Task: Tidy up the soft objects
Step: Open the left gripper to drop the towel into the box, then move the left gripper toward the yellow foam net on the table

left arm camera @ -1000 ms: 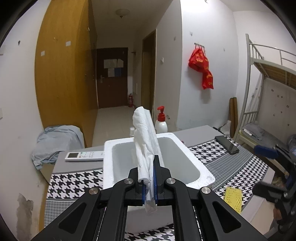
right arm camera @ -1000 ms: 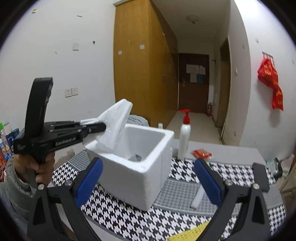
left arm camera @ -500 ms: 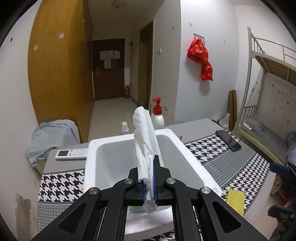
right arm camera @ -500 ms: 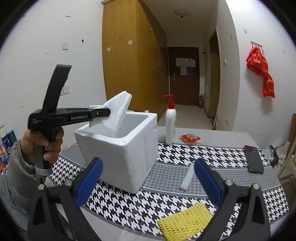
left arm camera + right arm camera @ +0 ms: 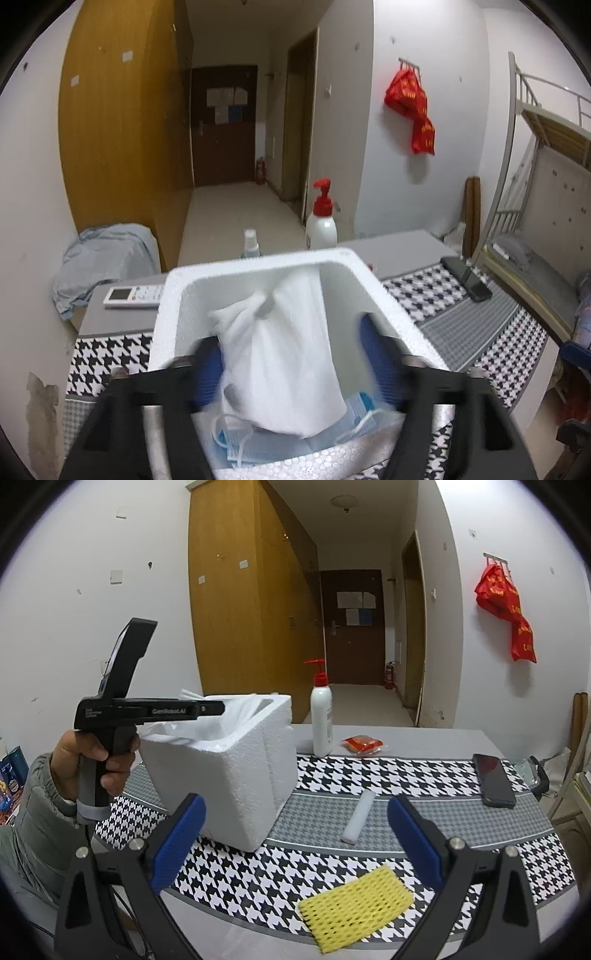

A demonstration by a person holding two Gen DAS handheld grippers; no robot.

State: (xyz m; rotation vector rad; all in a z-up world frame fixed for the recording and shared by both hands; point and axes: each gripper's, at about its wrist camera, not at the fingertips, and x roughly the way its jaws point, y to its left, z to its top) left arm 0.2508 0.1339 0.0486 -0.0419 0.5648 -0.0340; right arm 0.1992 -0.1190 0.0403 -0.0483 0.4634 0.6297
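A white foam box (image 5: 258, 269) (image 5: 236, 771) stands on the houndstooth table. My left gripper (image 5: 291, 354) is open over the box, blurred; the white tissue (image 5: 280, 354) hangs loose between its spread fingers, falling onto a blue face mask (image 5: 258, 443) at the box bottom. In the right wrist view the left gripper (image 5: 218, 709) sits at the box rim with tissue (image 5: 236, 710) showing. My right gripper (image 5: 295, 834) is open and empty above the table front. A yellow foam net (image 5: 354, 904) and a white foam stick (image 5: 358, 816) lie before it.
A pump bottle (image 5: 321, 716), a red packet (image 5: 364, 744) and a black phone (image 5: 493, 779) sit on the table (image 5: 406, 771). A remote (image 5: 133, 295) and small spray bottle (image 5: 251, 243) lie behind the box. A bunk bed (image 5: 535, 221) stands at right.
My left gripper opened over the box and let go of the tissue, which is dropping inside. The right gripper drew back slightly, staying open.
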